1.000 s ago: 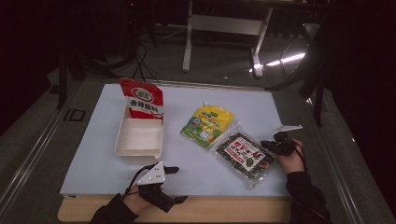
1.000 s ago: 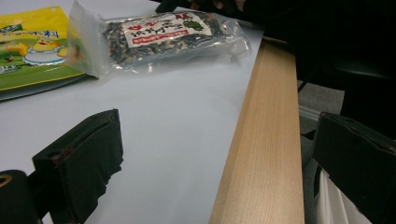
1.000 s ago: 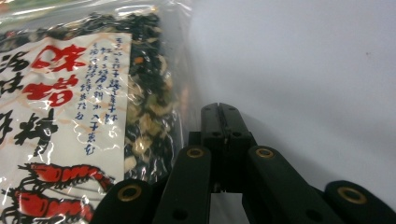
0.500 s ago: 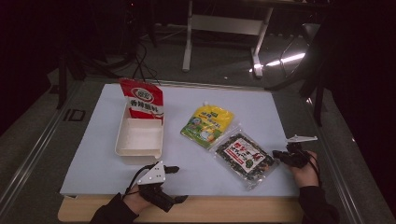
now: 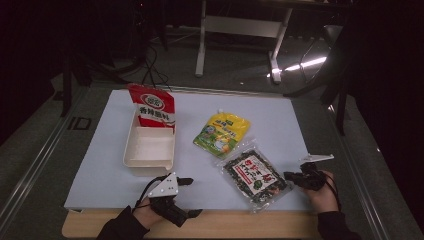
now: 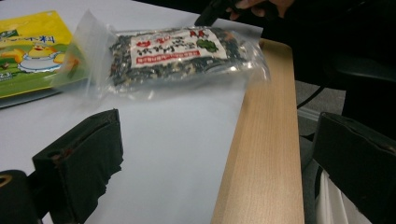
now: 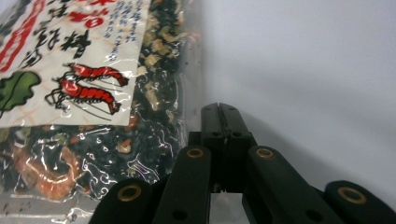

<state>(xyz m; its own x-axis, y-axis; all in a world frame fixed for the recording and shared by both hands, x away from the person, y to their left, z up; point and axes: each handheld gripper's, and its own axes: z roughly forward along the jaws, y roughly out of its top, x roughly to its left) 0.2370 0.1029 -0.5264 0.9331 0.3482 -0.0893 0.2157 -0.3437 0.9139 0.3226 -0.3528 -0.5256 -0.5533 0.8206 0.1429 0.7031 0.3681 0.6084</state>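
High view puts your right gripper at the right edge of the white mat, its jaws pressed together with nothing between them, tips just beside the near right corner of the clear bag of dried seaweed. A second ago that gripper sat over the bag's right side; now it has drawn back to the right and off the plastic, while the bag lies in the same place, flat on the mat, near the front edge of the table and just below the yellow pouch. So you have no hold on the bag: judging from this, the pass over it ended as a nudge or a miss, not a pick.

Right gripper view agrees: the closed jaw tips rest over bare mat, the bag's sealed edge just to their left, apart from them.

Your left gripper has not shifted. It rests at the front edge of the mat with its jaws spread wide and empty, below the white tray, where the red packet stands at the far end.

For a real grasp, you probably need to open the right jaws before you come back to the bag's edge.
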